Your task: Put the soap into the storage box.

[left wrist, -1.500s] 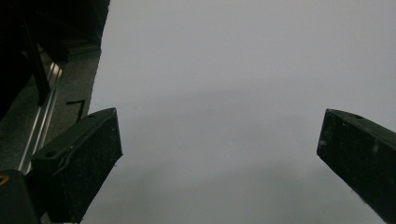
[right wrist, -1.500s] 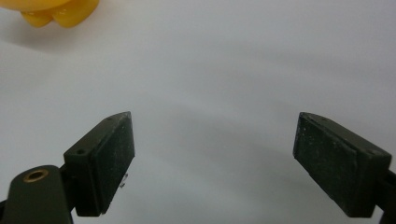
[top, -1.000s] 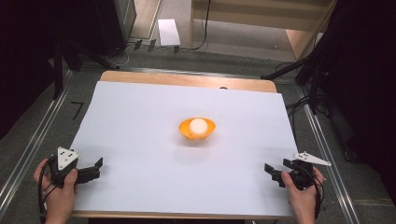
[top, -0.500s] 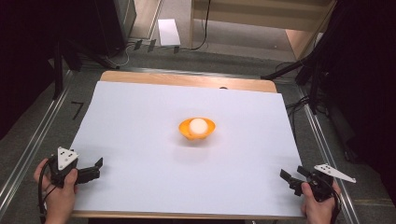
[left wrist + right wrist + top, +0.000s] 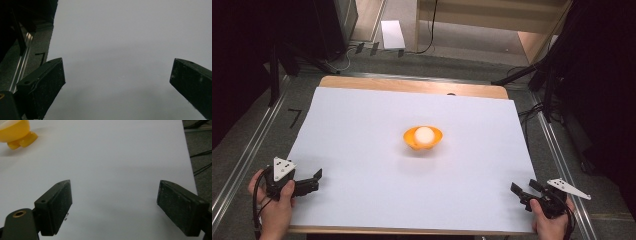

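While both hands rest at the table's near corners:
Left gripper (image 5: 314, 181): jaws wide apart, nothing between.
Right gripper (image 5: 521, 190): jaws spread, empty.
Orange bowl (image 5: 422, 139): mid-sheet, white ball (image 5: 424, 134) inside.

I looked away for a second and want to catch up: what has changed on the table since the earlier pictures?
The right tool has slid toward the table's right near corner, still open and empty. Nothing was picked up or released. The left tool stayed put, and the orange bowl with the white ball in it sits unmoved mid-table.
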Tool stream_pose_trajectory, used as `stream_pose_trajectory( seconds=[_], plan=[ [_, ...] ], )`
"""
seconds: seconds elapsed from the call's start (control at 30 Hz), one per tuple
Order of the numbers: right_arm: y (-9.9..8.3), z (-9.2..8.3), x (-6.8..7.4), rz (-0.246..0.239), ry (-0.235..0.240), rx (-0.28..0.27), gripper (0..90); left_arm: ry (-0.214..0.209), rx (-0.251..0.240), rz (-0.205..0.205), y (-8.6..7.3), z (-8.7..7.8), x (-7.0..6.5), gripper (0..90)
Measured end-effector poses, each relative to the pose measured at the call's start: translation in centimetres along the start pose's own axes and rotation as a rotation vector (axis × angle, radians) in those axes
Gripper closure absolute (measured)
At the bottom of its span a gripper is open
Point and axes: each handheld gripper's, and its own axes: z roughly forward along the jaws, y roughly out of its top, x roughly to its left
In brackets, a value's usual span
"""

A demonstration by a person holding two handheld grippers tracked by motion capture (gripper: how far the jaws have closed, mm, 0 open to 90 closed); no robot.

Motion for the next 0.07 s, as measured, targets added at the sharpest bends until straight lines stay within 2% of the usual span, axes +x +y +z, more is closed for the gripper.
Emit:
stream_pose_trajectory(
  seconds=[0.07],
  plan=[
    [-0.05, -0.05, 0.06, -0.01, -0.01, -0.009, 13.7, -0.001, 0.0, 0.0, 0.0, 0.01, 0.0, 0.3]
  ],
)
